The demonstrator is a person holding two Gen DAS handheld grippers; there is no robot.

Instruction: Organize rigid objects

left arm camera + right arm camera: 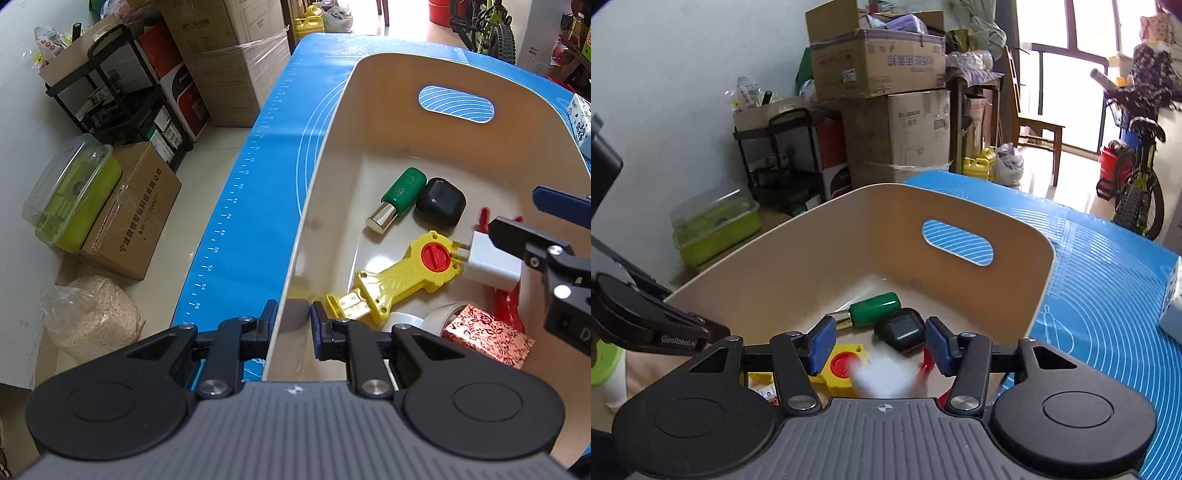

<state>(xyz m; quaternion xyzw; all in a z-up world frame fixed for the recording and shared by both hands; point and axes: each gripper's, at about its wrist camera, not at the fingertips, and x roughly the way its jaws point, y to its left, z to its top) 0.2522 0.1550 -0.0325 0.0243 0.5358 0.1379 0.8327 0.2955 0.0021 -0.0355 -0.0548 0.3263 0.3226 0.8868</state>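
Note:
A cream bin (369,122) stands on a blue mat (258,155). My left gripper (293,325) is shut on the bin's near left wall. Inside lie a green bottle (400,197), a black case (439,201), a yellow toy with a red knob (402,273), a red patterned box (487,339) and a tape roll (439,314). My right gripper (881,345) is open above the bin (798,254). A white charger plug (491,262) is in the air below its fingers, blurred in the right wrist view (882,376).
A white patterned box (581,122) stands on the mat right of the bin. Cardboard boxes (229,62), a black shelf rack (122,92) and a green-lidded container (70,192) stand on the floor to the left. A bicycle (1137,177) is beyond the table.

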